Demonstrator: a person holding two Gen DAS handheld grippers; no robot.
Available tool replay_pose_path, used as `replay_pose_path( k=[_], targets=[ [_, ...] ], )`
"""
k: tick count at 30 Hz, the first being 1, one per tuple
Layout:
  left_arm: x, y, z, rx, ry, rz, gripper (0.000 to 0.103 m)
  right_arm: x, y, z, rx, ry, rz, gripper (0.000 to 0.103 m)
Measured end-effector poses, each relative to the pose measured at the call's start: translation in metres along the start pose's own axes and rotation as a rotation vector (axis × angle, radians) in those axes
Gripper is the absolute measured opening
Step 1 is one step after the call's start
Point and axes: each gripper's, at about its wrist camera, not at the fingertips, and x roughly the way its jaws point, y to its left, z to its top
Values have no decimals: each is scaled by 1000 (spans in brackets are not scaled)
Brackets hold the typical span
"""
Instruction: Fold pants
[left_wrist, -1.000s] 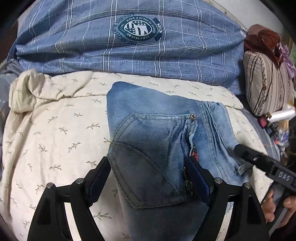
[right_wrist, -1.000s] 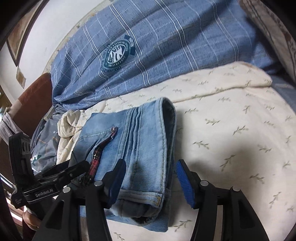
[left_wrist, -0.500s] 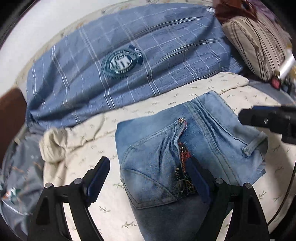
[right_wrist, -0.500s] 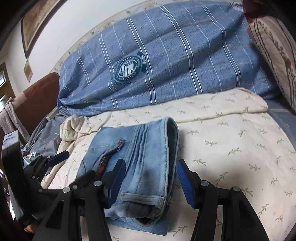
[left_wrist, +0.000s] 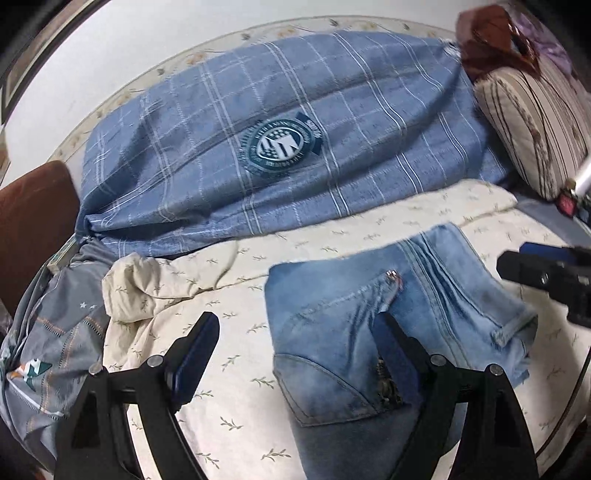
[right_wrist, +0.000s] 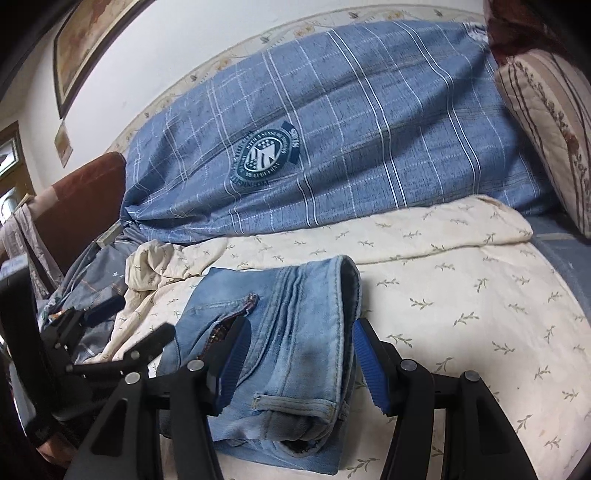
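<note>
Faded blue denim pants (right_wrist: 295, 332) lie folded into a compact bundle on the cream leaf-print bedspread (right_wrist: 461, 295), near its front edge. Your left gripper (left_wrist: 295, 354) and right gripper (right_wrist: 301, 354) both gape, grasping nothing. Folding looks finished; next, just tidy edges.

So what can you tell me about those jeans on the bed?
The jeans are faded light-blue denim, folded into a compact thick bundle lying flat on the cream leaf-print sheet. A back pocket, a zipper and a belt loop show. Both grippers' open fingers straddle the bundle without clamping it.
</note>
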Motion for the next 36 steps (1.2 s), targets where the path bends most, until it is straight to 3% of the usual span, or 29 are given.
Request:
replay_pose_path(
  k=[4, 5, 7, 15, 36],
  targets=[
    [-3, 7, 1, -33, -18, 30, 88, -7, 11, 0, -46, -48, -10, 61],
    [-3, 9, 2, -41, -21, 41, 95, -9, 13, 0, -58, -61, -12, 61],
    [-6, 13, 2, -64, -39, 56, 98, -12, 19, -1, -77, -84, -18, 61],
    [-3, 31, 3, -151, -23, 54, 98, -13, 29, -3, -113, -103, -36, 61],
    [-3, 54, 0, -239, -19, 114, 98, 10, 41, -11, -116, -20, -80, 61]
  ],
)
